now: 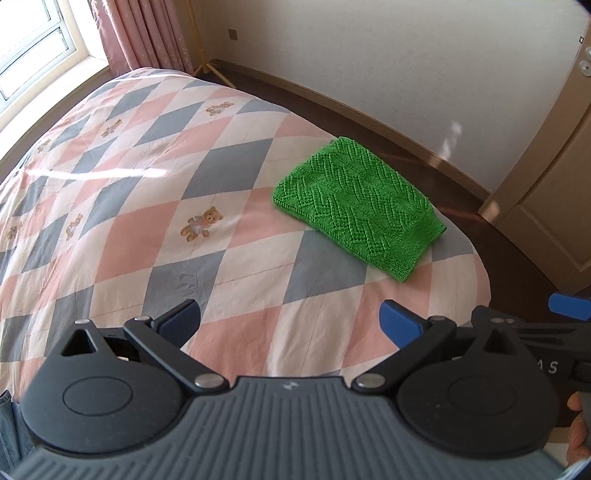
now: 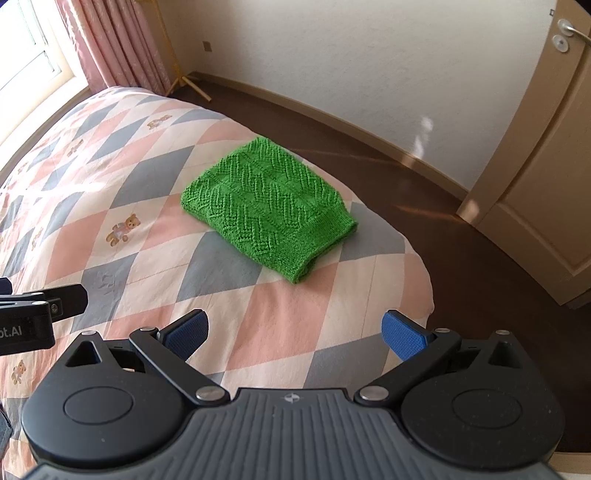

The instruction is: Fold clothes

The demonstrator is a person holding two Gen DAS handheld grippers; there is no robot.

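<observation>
Your left gripper [image 1: 290, 325] and right gripper [image 2: 293, 334] both hang spread wide and empty above the quilted bed [image 2: 122, 229], well short of the green knit sweater [image 2: 267, 212]. It lies already folded into a thick rectangle near the bed's far corner by the door. Expect it to be soft, floppy and stretchy, and likely light. Pinch through all layers at the ribbed hem edge [image 2: 325, 236], or the stack may slide apart.

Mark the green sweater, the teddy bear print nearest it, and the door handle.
green sweater [image 2: 269, 214], right wrist view, middle of the folded top face.
teddy bear print [image 2: 123, 229], right wrist view, bear's body.
door handle [image 2: 574, 31], right wrist view, lever.
</observation>
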